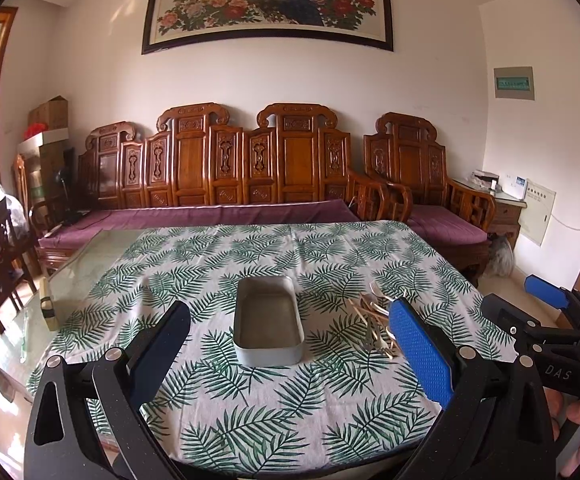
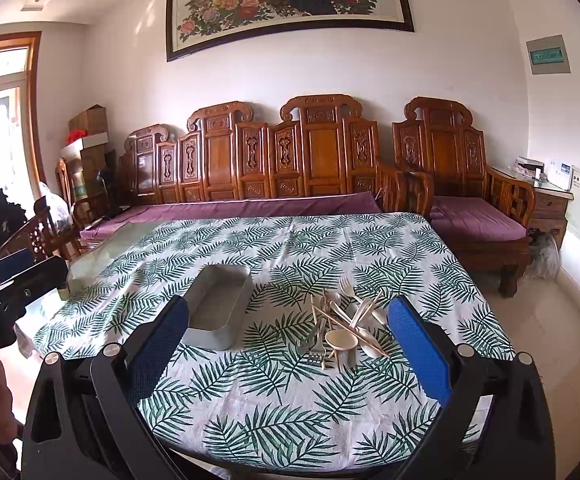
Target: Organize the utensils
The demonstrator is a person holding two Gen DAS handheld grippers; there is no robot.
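Right wrist view: the right gripper point(image 2: 286, 344) stands wide open and empty, like the left gripper point(image 1: 290, 344). Just ahead, the utensils point(image 2: 344, 326) lie heaped on the tablecloth point(image 2: 290, 412) beside the empty metal tray point(image 2: 220, 304). Judging by this, sorting has not begun.

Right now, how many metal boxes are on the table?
1. The metal box sits open on the leaf-print tablecloth, left of the pile of utensils. None other shows.

I'm counting one metal tin point(image 2: 219, 312) and one tangled utensil pile point(image 2: 344, 326); individual pieces too overlapped to number.
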